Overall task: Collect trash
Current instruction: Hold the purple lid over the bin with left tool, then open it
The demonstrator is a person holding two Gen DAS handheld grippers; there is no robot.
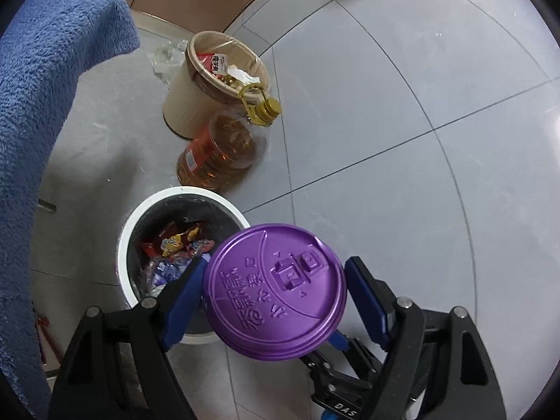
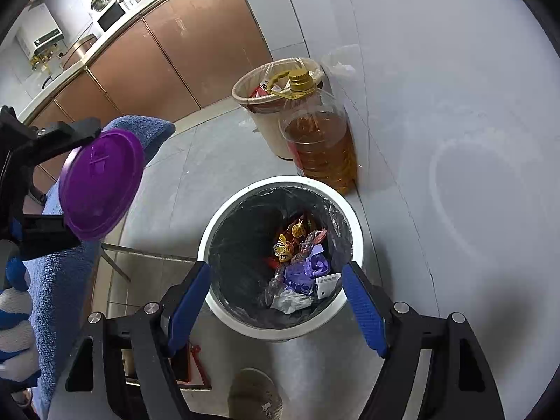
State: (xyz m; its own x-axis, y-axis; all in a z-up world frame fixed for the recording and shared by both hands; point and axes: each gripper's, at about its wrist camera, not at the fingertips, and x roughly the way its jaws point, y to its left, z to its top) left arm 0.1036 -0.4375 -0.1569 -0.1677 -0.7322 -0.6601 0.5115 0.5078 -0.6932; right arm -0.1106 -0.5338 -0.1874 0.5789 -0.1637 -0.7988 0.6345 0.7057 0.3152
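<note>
Left gripper (image 1: 274,292) clamps purple lid (image 1: 274,292) beside the white bin (image 2: 280,189) — not yet dropped. Right gripper (image 2: 276,280) fingers spread, empty, above bin; wrappers (image 2: 297,255) already inside.

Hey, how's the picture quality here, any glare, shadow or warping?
Left wrist view: floor tile lines bow from fisheye warping, purple lid is sharp, pale glare at the right edge. Right wrist view: cabinets curve, a dark shadow lies on the floor at lower right.
</note>
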